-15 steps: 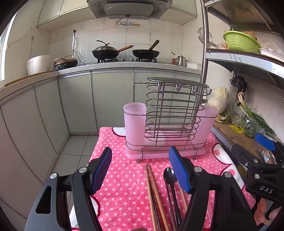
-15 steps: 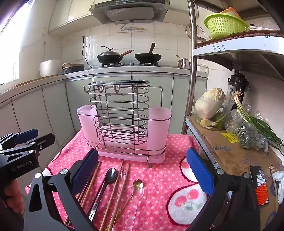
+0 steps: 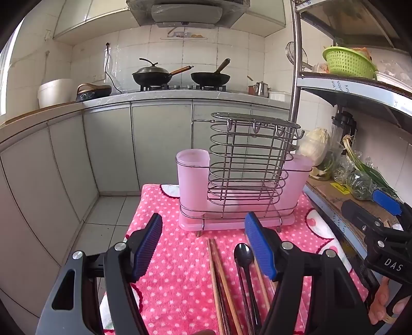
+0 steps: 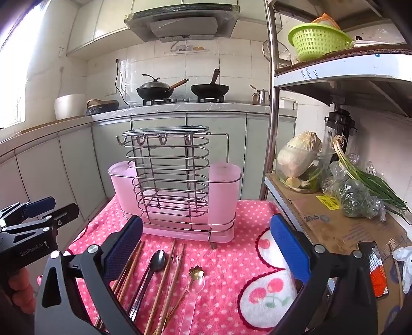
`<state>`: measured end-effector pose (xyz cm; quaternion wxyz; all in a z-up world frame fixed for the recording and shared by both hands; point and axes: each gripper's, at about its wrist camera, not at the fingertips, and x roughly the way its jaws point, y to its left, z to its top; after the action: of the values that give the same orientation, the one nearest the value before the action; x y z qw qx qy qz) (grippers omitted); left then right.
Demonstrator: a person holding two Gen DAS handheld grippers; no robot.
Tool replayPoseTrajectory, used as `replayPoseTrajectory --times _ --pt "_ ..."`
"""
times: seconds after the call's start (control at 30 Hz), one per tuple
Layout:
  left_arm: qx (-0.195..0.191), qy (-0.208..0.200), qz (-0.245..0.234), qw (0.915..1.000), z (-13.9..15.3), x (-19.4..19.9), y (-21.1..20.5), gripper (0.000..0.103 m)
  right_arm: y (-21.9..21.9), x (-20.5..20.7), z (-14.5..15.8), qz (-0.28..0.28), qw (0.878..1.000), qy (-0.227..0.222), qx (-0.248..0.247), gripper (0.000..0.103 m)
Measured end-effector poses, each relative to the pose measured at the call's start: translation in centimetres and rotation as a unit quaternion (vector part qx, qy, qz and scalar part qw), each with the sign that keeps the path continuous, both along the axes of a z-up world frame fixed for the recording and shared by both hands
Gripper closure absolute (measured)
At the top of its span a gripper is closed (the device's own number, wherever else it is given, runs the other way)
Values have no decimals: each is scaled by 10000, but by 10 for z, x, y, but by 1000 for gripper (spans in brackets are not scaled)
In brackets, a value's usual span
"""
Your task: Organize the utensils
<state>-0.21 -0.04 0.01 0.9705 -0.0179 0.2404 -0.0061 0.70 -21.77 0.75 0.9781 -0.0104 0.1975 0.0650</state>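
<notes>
Both the left gripper [image 3: 203, 247] and right gripper [image 4: 206, 252] have wide, empty fingers above brown wooden chopsticks [image 4: 164, 281] and a black spoon [image 4: 157, 259].

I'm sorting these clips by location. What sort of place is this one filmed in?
A home kitchen, most likely. Two woks sit on a gas stove under a range hood, and a metal shelf holds napa cabbage and green onions.

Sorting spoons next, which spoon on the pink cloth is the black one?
The long black spoon among the wooden chopsticks; the clear spoon beside it has a gold flower top.
</notes>
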Motion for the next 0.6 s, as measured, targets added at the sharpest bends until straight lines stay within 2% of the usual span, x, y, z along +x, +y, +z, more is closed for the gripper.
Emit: replayPoseTrajectory --times 0.6 --pt "-89 -83 50 9999 4 -2 3 37 -11 -10 11 -256 9986 -365 269 3"
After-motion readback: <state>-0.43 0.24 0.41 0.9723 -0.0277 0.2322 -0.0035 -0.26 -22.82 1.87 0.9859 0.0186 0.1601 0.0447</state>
